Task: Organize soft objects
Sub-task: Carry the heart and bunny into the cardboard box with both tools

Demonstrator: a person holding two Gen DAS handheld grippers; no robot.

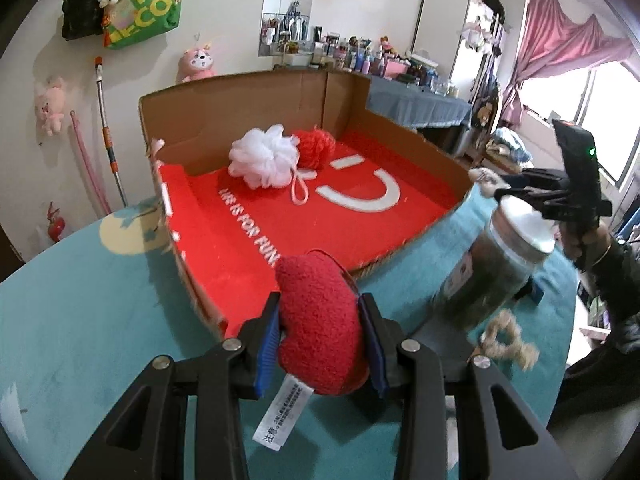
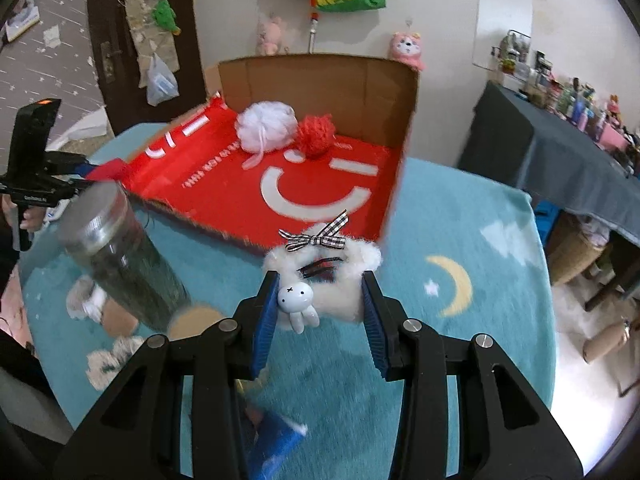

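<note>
Tongs on the left [image 1: 320, 320] are clamped on a red plush toy [image 1: 320, 320], its blue pads pressing into both sides and a white care label [image 1: 283, 414] dangling from the lower end. That toy hangs above the near edge of a cardboard box [image 1: 248, 120] lying open on a bench covered by a teal cloth [image 1: 92, 320] printed with a moon and clouds. Inside the box a red mat [image 1: 340, 220] with a white smiley and white lettering lines the bottom, and at its far end a white mesh bath sponge [image 1: 265, 157] sits touching a red yarn pompom [image 1: 316, 147], both near the back wall of the box. The right tongs [image 2: 320, 304] grip a fluffy white hair accessory [image 2: 344, 264], pinched between the blue pads; it carries a checked black-and-white bow [image 2: 316, 236] on top and a small white rabbit charm [image 2: 298, 304] beside the left pad. This fluffy piece is held over the cloth just in front of the box's near edge. A jar with a silver lid [image 2: 116, 256], filled with something dark green, stands on the cloth to the left in the right wrist view, blurred. Behind it the other tool and the person's hand [image 2: 28, 216] show at the frame edge. A beige knotted rope piece [image 1: 508, 340] lies on the cloth near the jar in the left wrist view.
</note>
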